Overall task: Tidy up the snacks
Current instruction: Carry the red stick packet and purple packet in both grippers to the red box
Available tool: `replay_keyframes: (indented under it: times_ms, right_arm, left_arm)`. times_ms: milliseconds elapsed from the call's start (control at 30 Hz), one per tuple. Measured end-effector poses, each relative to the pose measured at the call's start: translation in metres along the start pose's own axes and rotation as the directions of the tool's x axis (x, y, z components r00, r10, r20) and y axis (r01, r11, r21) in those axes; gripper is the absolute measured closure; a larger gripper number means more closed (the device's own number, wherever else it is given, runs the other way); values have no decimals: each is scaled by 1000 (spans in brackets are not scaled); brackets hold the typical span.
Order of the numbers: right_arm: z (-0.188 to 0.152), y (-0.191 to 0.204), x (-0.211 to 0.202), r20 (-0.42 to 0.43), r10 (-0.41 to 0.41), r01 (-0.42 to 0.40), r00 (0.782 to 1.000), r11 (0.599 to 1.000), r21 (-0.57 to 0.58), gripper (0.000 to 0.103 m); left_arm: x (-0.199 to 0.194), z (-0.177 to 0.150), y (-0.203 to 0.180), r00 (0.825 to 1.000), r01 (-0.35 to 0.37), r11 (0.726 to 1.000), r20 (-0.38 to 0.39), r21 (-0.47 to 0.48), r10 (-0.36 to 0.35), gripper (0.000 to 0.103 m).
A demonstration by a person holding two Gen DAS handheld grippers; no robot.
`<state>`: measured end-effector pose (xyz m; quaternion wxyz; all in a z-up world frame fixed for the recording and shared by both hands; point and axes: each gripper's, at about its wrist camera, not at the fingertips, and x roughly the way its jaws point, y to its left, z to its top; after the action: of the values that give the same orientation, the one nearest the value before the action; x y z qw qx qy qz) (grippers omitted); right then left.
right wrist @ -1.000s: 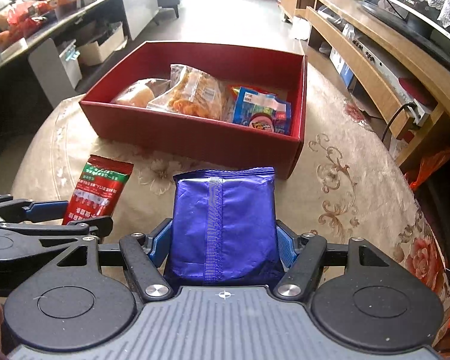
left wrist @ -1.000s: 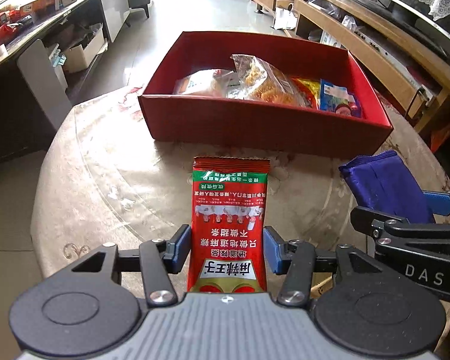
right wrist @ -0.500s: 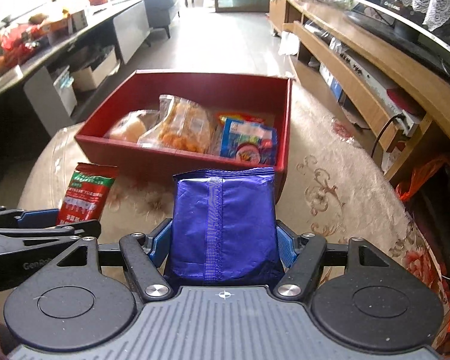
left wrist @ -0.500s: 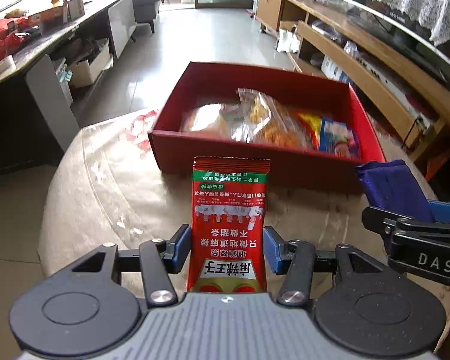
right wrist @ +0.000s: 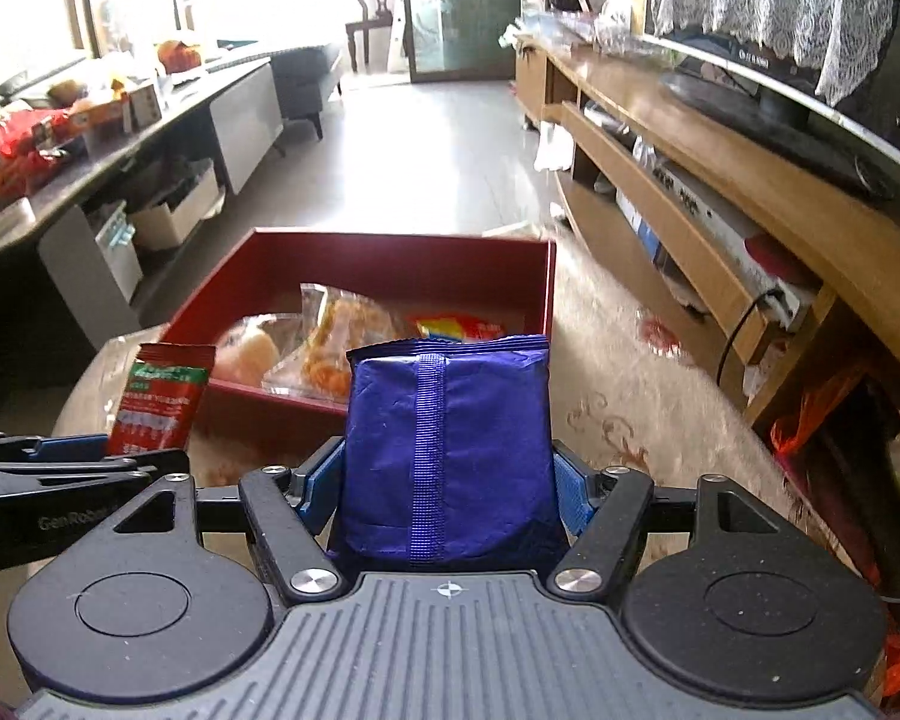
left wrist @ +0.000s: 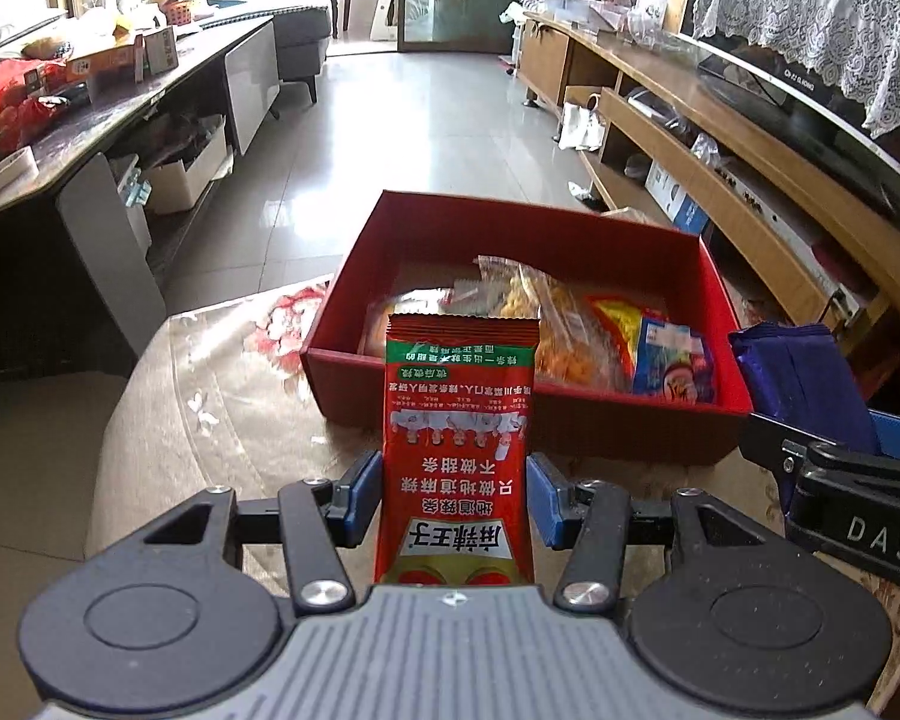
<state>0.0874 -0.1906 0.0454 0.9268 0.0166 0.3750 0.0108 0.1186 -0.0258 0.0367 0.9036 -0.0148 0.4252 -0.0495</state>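
My left gripper (left wrist: 455, 495) is shut on a red and green snack packet (left wrist: 459, 444), which stands upright between the blue pads, lifted off the table. My right gripper (right wrist: 447, 483) is shut on a puffy blue snack bag (right wrist: 447, 450), also held up. Ahead of both sits an open red box (left wrist: 570, 420) on the round table, with several snack packs lying inside it, among them a clear bag of orange snacks (right wrist: 342, 336). The blue bag (left wrist: 804, 378) shows at the right in the left wrist view, and the red packet (right wrist: 162, 399) at the left in the right wrist view.
The round table (right wrist: 630, 420) carries a beige floral cloth. A long wooden TV cabinet (left wrist: 720, 180) runs along the right. A dark counter (left wrist: 90, 120) with clutter and boxes beneath stands at the left. An orange plastic bag (right wrist: 810, 414) hangs beside the table at the right.
Both grippers have risen with their packets and tilted up, so the red box sits lower and smaller in view and more of the room shows. Both grips are unchanged.
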Motion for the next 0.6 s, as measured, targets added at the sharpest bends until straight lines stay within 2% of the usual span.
replay_keyframes:
  times_ms: [167,600]
  right_arm:
    - [8,5,0,36,-15,16,999,1000,-17,28]
    - [30,2,15,65,-44,44,997,999,4,28]
  left_arm:
    - [0,13,-1,1000,-4,1000,26,-8,4,55]
    - [17,42,-7,999,-11,1000,44,-18,12,55]
